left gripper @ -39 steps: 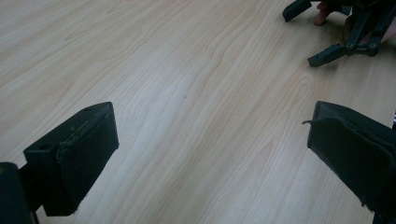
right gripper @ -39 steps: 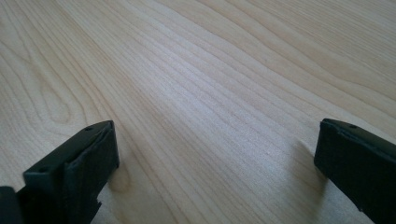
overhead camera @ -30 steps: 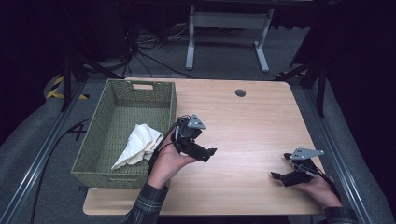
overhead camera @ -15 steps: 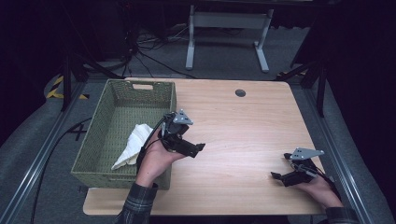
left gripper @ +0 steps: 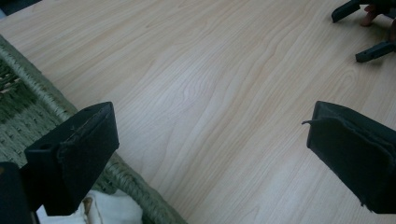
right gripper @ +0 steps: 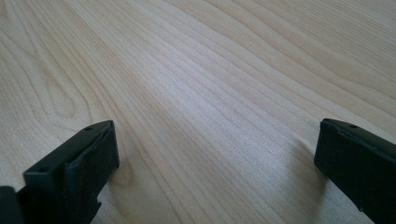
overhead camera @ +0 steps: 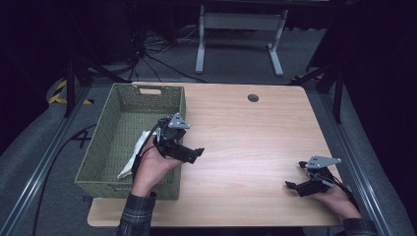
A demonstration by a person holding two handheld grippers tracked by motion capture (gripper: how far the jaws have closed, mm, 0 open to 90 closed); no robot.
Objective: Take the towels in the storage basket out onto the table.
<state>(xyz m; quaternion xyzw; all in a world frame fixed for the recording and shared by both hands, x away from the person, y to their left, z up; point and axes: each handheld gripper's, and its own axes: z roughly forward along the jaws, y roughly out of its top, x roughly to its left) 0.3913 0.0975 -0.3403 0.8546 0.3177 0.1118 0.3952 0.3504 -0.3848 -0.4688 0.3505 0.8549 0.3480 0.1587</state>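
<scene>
A: Where's the cloth (overhead camera: pixel 139 151)?

B: In the green basket (overhead camera: pixel 115 129), bunched against its right wall toward the near end. It's white, and its long axis runs roughly near to far along that wall.

A: Which tool is closer?

B: The left tool (overhead camera: pixel 195 153), by a long way. It hangs over the basket's right rim, pointing right across the bench (overhead camera: pixel 246 137), so the cloth lies behind and below it; its own camera catches a white scrap (left gripper: pixel 109 210) by the woven rim.

A: Open or closed?

B: Jaws wide apart, gripping nothing. To take the cloth, I'd judge it must turn back and dip.

A: And the other?

B: The right tool (overhead camera: pixel 294 181) rests low at the bench's near right corner, jaws also spread and empty, well apart from the basket.
</scene>
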